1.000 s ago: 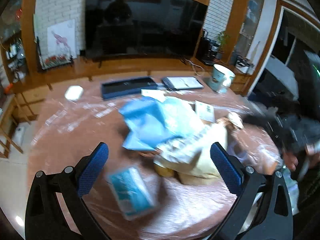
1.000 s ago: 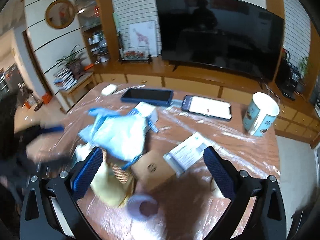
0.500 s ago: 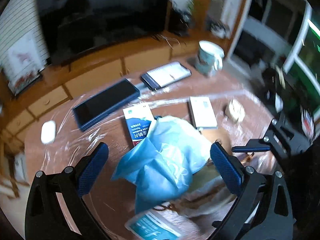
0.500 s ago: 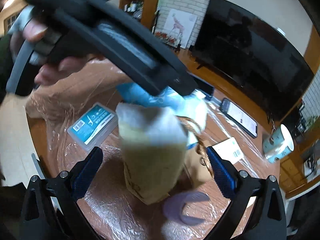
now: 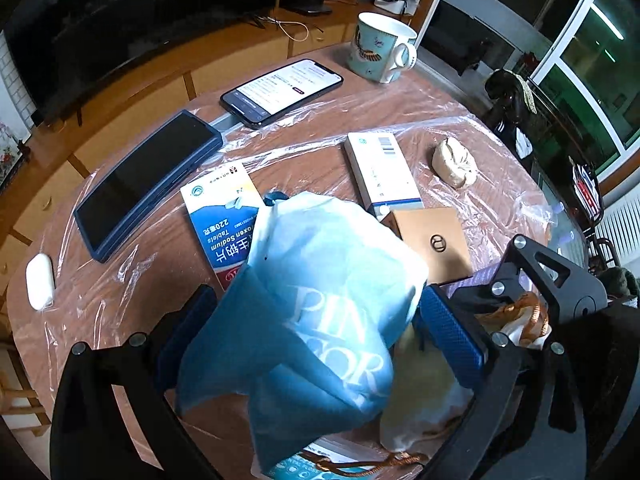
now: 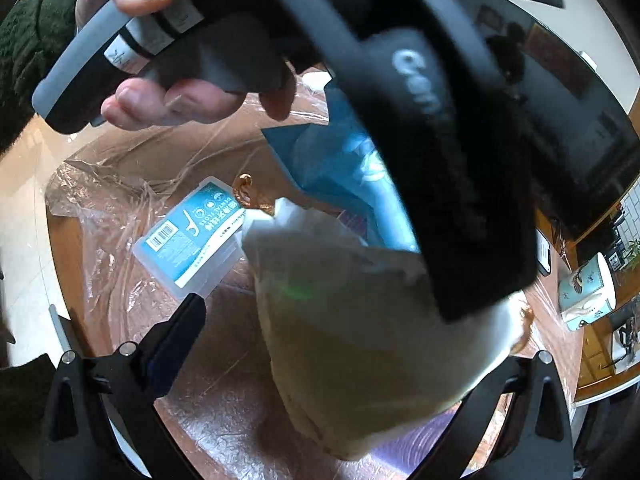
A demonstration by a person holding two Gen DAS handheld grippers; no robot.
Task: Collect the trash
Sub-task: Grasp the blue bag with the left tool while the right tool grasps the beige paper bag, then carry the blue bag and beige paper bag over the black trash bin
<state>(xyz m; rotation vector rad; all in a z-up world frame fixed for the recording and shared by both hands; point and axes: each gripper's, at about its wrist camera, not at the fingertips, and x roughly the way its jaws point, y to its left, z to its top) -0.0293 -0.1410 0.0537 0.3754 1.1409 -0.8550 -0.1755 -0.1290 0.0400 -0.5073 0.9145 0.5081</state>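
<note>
Left wrist view: left gripper [image 5: 316, 332] straddles the blue bag [image 5: 316, 320] above the table's [image 5: 460, 120] near edge; grasp not discernible. Medicine box [image 5: 222, 220] and crumpled wad [image 5: 454, 162] lie mid-table.

Right wrist view: right gripper [image 6: 356, 340] spread around the paper bag [image 6: 372, 320], contact unclear. Judged step: bag pickup; next, close and lift.

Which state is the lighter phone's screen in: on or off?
On: the phone lies face up, its screen lit white with text, unlike the dark one.

Black tongs [image 5: 320, 332], blue pads [image 5: 450, 336], green sleeve [image 6: 28, 36]
</note>
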